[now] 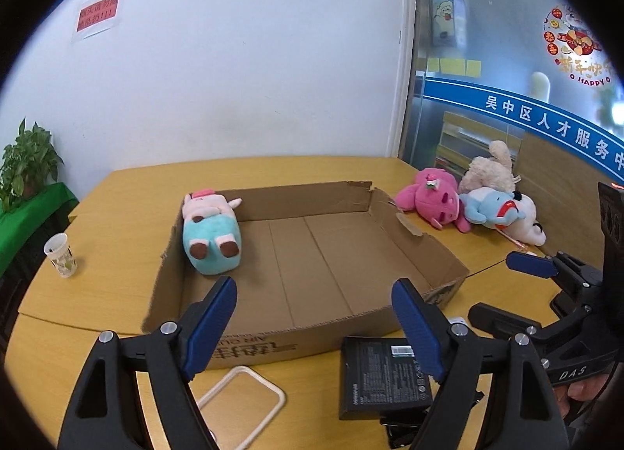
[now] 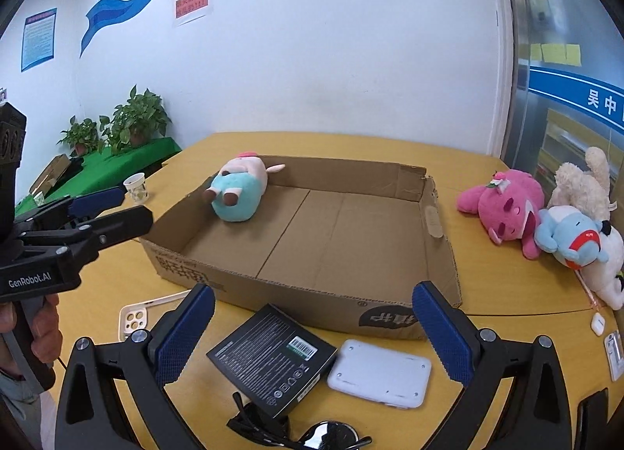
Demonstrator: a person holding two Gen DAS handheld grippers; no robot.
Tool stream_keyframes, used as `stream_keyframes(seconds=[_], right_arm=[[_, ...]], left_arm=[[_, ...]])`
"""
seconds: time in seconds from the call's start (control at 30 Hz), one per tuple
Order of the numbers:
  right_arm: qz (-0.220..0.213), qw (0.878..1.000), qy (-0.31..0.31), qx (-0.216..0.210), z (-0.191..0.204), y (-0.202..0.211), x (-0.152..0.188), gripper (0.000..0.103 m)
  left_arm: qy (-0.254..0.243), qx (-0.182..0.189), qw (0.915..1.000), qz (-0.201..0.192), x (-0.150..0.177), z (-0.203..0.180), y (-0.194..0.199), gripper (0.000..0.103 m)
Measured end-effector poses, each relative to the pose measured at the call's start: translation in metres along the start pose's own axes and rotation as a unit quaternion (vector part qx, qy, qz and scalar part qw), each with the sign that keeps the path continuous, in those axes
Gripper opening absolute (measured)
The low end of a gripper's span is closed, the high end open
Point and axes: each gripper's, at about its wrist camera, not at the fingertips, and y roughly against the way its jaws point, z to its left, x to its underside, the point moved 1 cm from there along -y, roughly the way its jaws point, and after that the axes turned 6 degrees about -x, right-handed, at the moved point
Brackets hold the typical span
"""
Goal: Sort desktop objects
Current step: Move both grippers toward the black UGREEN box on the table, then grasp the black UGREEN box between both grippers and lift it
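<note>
A shallow cardboard box (image 1: 409, 251) (image 2: 433, 212) lies on the yellow table. A teal and pink plush (image 1: 212, 233) (image 2: 240, 186) lies in its far left corner. A pink plush (image 1: 433, 200) (image 2: 507, 206), a blue plush (image 1: 489, 208) (image 2: 569, 237) and a cream plush (image 1: 491, 165) (image 2: 585, 181) lie right of the box. A black box (image 1: 384, 376) (image 2: 273, 352), a white device (image 2: 380, 372), a phone case (image 1: 241, 403) (image 2: 134, 317) and sunglasses (image 2: 296, 432) lie in front. My left gripper (image 1: 314, 325) is open and empty. My right gripper (image 2: 314, 333) is open and empty above the black box.
A paper cup (image 1: 60, 255) (image 2: 136, 186) stands at the table's left. Potted plants (image 2: 136, 118) stand on a green-covered stand left of the table. A white earbud case (image 2: 597, 323) lies at the right edge. A glass partition stands behind the plush pile.
</note>
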Motion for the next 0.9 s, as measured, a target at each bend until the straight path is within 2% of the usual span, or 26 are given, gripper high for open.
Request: stream_keyframes(seconds=[0.13,0.23,0.37,0.43,0.67,0.8,0.9], right_arm=[[0.012,1.0,-0.001,-0.008,0.006,-0.004,0.013,0.103],[0.043,0.999,-0.016,-0.01,0.0,-0.013,0.034,0.103],[0.083,0.993,-0.062,-0.059,-0.005,-0.026,0.066,0.103],[0.1,0.991,-0.064,-0.057,-0.002,-0.033,0.08,0.103],[0.155,0.982,-0.066,-0.079,0.009,-0.076,0.106,0.102],[0.172,0.977,-0.071,-0.107,0.017,-0.093,0.114,0.089],[0.167,0.975,-0.048,-0.14,0.032,-0.09,0.118,0.09]], left_arm=[[0.011,0.015,0.9997,0.015,0.014,-0.002,-0.001,0.082],[0.026,0.038,0.9978,0.049,0.026,0.0,-0.011,0.082],[0.042,0.057,0.9936,0.088,0.044,0.003,-0.027,0.082],[0.046,0.067,0.991,0.106,0.052,0.001,-0.037,0.082],[0.056,0.088,0.9859,0.131,0.072,-0.002,-0.05,0.082],[0.071,0.095,0.9816,0.15,0.084,0.011,-0.058,0.082],[0.06,0.101,0.98,0.161,0.088,0.015,-0.068,0.082]])
